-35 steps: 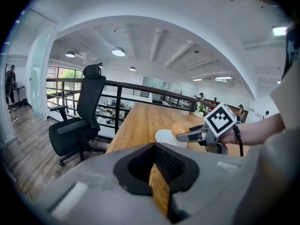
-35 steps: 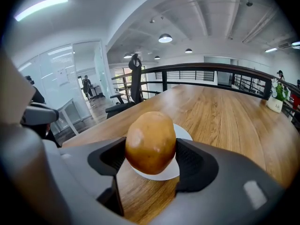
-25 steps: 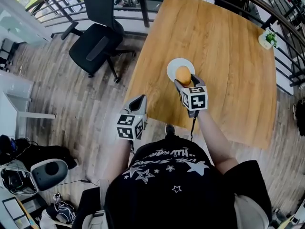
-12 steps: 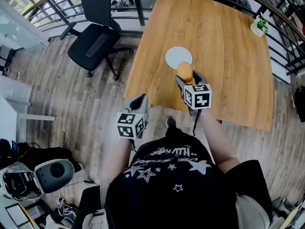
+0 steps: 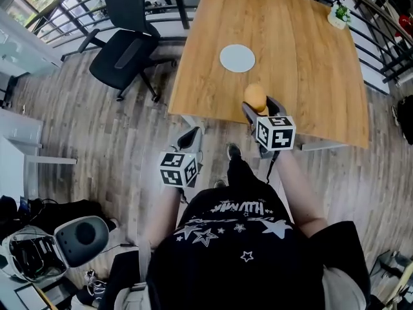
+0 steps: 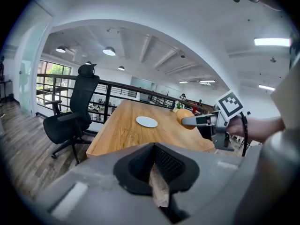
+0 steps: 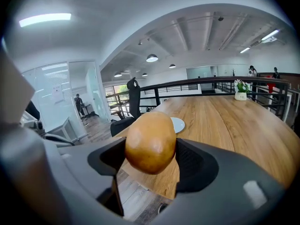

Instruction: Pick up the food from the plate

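Golden-brown food (image 5: 255, 97), a rounded lump, sits clamped in the right gripper (image 5: 260, 104) in the head view, above the near edge of the tabletop (image 5: 303, 50). A second ago it hung directly over the white plate (image 5: 237, 58), which now lies bare and well apart. The left gripper (image 5: 188, 139) hangs off the tabletop, over the floor. Left gripper view: its jaws are drawn together on nothing. Right gripper view: both jaws press the food's sides, with the plate behind it. By my reading, the pick-up itself is done.
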The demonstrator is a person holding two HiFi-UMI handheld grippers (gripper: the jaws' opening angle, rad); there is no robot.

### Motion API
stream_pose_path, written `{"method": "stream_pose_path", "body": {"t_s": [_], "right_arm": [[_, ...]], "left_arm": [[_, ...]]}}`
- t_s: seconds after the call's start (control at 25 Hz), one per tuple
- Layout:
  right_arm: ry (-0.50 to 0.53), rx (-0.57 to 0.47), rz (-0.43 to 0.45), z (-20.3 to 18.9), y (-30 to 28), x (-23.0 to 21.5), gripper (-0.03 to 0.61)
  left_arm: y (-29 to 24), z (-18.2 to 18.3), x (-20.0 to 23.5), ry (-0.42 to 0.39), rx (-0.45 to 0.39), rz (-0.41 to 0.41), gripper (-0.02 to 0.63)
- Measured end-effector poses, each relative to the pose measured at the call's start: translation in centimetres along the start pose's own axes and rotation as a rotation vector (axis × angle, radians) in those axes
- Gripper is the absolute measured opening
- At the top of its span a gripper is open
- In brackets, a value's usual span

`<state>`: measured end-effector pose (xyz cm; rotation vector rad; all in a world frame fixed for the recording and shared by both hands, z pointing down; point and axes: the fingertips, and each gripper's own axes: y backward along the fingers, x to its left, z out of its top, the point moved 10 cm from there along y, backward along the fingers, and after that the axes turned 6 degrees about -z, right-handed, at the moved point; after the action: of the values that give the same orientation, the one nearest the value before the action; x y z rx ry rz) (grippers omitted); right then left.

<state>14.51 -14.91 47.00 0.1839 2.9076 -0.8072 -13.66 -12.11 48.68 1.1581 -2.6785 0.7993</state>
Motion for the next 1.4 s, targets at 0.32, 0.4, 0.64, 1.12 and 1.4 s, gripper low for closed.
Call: {"method": "stream_pose_path", "body": {"t_s": [0.32, 0.4, 0.64, 1.12, 1.4], "right_arm": [[-0.100, -0.040, -0.060, -2.0, 6.5, 0.5, 0.330], [-0.104, -0.046, -0.074, -1.9, 7.3, 0.7, 0.330], [-0.074, -0.052, -0.062, -2.1, 8.8, 0.3, 0.330], [-0.066, -0.040, -0.031, -4.0, 12.7, -1.5, 0.330], [-0.062, -0.018, -0.023, -4.9, 15.6, -2.0, 0.328]], "left_arm": [[2.4, -2.3, -2.1, -0.005, 0.022, -0.076, 0.002], [2.7, -2.0, -2.2, -0.005, 0.027, -0.086, 0.002], [2.5, -1.6, -3.4, -0.029, 0.030, -0.110, 0.002], [2.2, -1.3, -8.7, -0.049, 0.011, -0.093, 0.002], [4.1, -1.8, -11.1, -0.031, 0.018, -0.073, 0.002]]}}
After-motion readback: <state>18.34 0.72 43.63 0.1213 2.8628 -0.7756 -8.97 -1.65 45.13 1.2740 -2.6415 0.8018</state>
